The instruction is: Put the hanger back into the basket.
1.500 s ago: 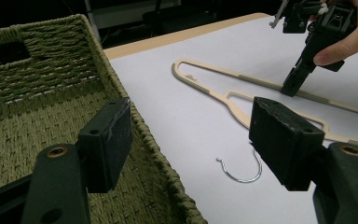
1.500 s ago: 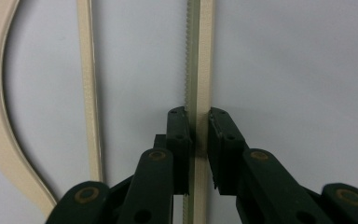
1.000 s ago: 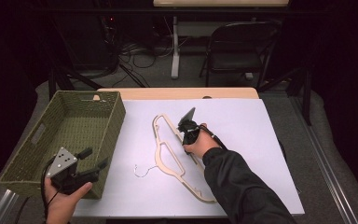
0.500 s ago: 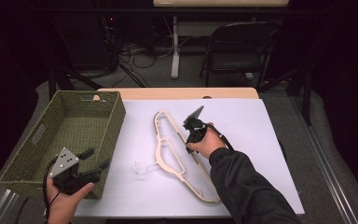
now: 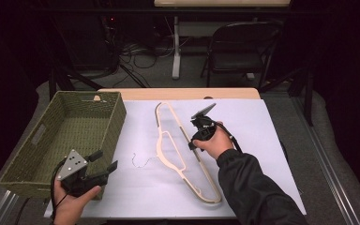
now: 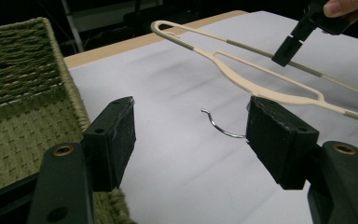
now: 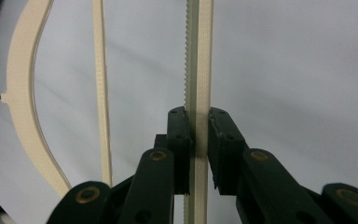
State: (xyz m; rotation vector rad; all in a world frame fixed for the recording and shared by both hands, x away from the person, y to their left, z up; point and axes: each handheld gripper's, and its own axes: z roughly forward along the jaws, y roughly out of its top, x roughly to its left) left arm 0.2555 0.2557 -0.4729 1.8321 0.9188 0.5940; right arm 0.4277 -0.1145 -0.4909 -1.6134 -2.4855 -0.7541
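A cream plastic hanger [image 5: 159, 143] with a thin wire hook [image 5: 143, 161] lies lengthwise on the white sheet, its far end lifted. My right gripper [image 5: 193, 144] is shut on the hanger's straight bar [image 7: 200, 56], whose notched edge runs up between the pads [image 7: 198, 116]. My left gripper [image 5: 104, 160] is held open at the near left, beside the basket's near corner. Between its jaws [image 6: 191, 126] I see bare sheet, the hook [image 6: 221, 130], the hanger [image 6: 242, 84] and the right gripper [image 6: 289, 46] beyond.
A green woven basket [image 5: 115, 122] stands on the left side of the table, its inside bare. The white sheet [image 5: 262, 140] covers most of the tabletop. A folding chair [image 5: 243, 51], table legs and cables are on the floor behind.
My right gripper has moved to the right and slightly up with the hanger's bar in it, and the hanger has shifted with it. The left gripper has stayed in place.
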